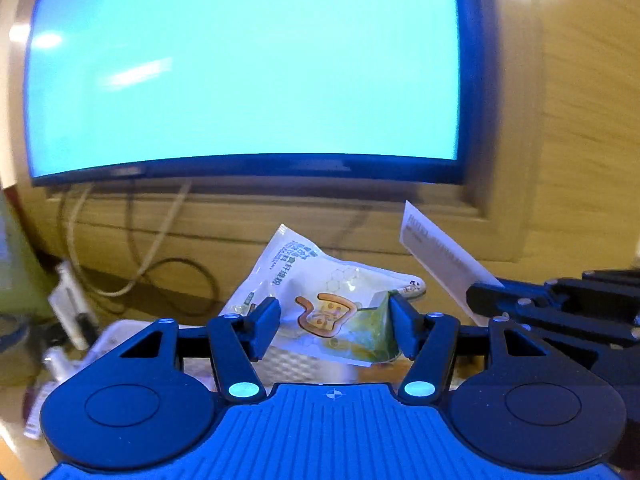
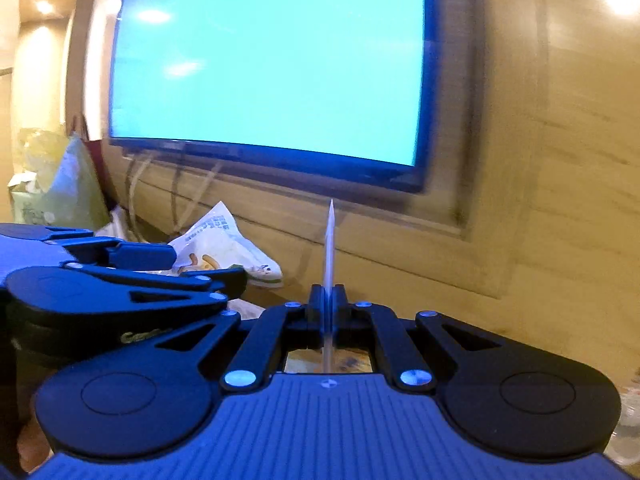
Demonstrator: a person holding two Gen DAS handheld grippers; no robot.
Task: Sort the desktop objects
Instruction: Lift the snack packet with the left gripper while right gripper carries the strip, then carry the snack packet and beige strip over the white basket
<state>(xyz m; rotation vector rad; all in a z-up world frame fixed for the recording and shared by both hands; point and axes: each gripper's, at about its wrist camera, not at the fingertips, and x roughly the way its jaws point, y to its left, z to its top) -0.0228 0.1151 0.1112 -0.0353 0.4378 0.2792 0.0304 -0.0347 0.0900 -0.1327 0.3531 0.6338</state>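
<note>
Left wrist view: my left tongs (image 1: pixel 334 326) are gripping a puffy snack packet (image 1: pixel 320 300), lifted before the monitor (image 1: pixel 244 60); it could slip.

Right wrist view: my right tongs (image 2: pixel 328 316) are pinching a thin card (image 2: pixel 329 240) edge-on; it could bend.

Snack packet (image 1: pixel 320 300): white, crinkled plastic, orange cartoon figure and green printing on its face. Held off the table, tilted, sides pinched between the left claw (image 1: pixel 334 326) fingers. Top corner points up and left.

Card (image 1: pixel 440 260): thin, white, stiff, faint printed lines near one end. Clamped edge-on in the right claw (image 2: pixel 328 316), standing upright, upper end free. Just right of the packet, apart.
</note>
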